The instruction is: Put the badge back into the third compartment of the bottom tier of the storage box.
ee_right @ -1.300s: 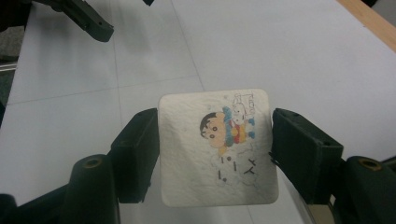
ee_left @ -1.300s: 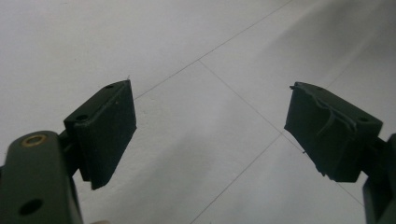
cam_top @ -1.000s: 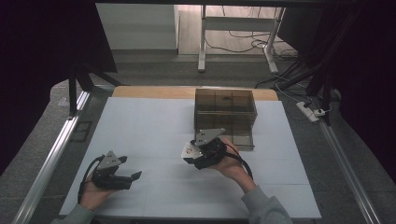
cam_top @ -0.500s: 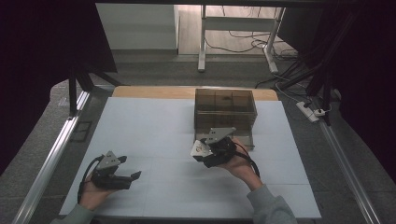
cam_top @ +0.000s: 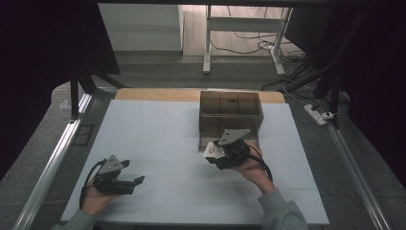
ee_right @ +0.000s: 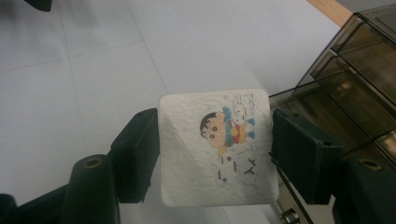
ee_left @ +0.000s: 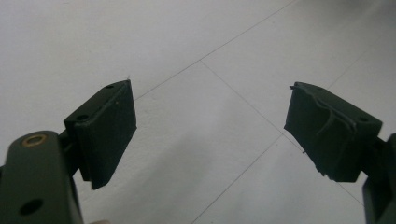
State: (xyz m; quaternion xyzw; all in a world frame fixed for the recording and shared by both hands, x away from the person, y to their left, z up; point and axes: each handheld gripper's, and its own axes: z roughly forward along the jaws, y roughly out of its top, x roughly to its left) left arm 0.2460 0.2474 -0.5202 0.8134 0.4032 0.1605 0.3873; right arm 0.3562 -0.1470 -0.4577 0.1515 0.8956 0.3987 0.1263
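Sitting at the back of the white table [cam_top: 158, 124], the smoky plastic drawer box [cam_top: 231, 111] has the right gripper [cam_top: 216, 152] just in front of it, clamped on a small white cartoon-printed pad [ee_right: 215, 148] held above the tabletop. The pad looks light, soft and slightly compressible, so gripping its two opposite edges seems best. The left gripper [ee_left: 210, 135] rests open and empty near the table's front left.

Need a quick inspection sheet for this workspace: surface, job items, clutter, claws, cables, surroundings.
Surface: white table top, thin seam lines, wooden strip along far edge.
Job's things: white square pad with cartoon print; smoked clear compartment box at far centre, partly beyond the right claw.
Clutter: nothing seen.
Claws: left claw open, low over bare table; right claw shut on the pad.
Cables: black cable trails from right claw; loose cables on floor beyond.
Surroundings: dark curtains, metal side rails, power strip at right.
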